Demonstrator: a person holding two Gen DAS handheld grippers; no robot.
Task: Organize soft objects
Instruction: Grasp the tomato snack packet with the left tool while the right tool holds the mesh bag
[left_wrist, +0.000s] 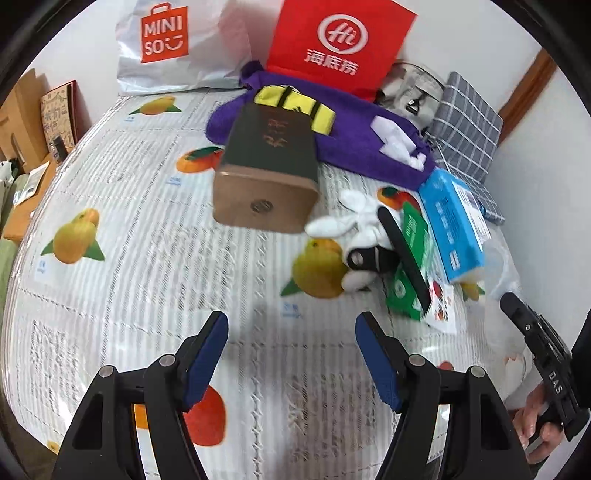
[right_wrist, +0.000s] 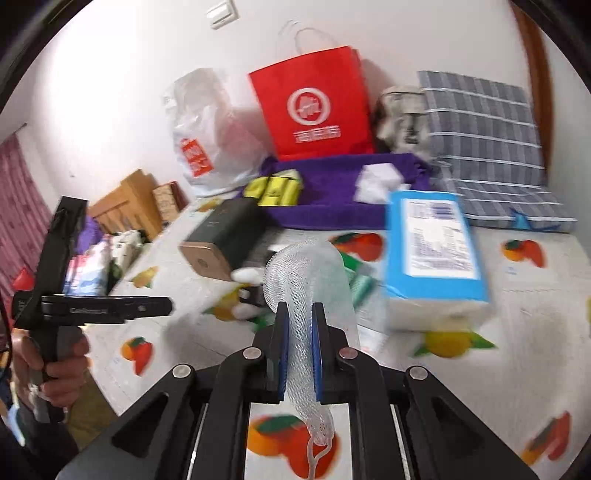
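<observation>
1. Fruit-printed sheet (left_wrist: 147, 229) covers the bed, white with oranges and yellow fruit; a pale wall stands behind it.
2. Against that wall lean a red paper bag (left_wrist: 340, 44) and a white plastic bag (left_wrist: 162, 44); a grey checked cushion (right_wrist: 484, 147) lies at the right, and brown cardboard boxes (right_wrist: 129, 206) sit off the bed's left side.
3. Purple towel (left_wrist: 351, 122) spreads before the red bag, with a yellow pouch (left_wrist: 295, 107) and white tissue (left_wrist: 391, 136) on it.
4. Dark green box (left_wrist: 269, 162) with a tan end lies tipped at the towel's edge. Beside it are a white plush toy (left_wrist: 354, 229), green packets (left_wrist: 413, 240) and a blue tissue pack (right_wrist: 436, 254).
5. Both views are blurred, so the print on the packets cannot be read; the plush is partly hidden behind the mesh in the right view.
6. Left claw (left_wrist: 291, 354) hangs over bare sheet with its blue pads wide apart, nothing between them.
7. Right claw (right_wrist: 299, 350) is clamped on a white mesh bath sponge (right_wrist: 306, 280), which bulges above the pads and trails a loop below. A hand (right_wrist: 55, 365) grips the left handle.
</observation>
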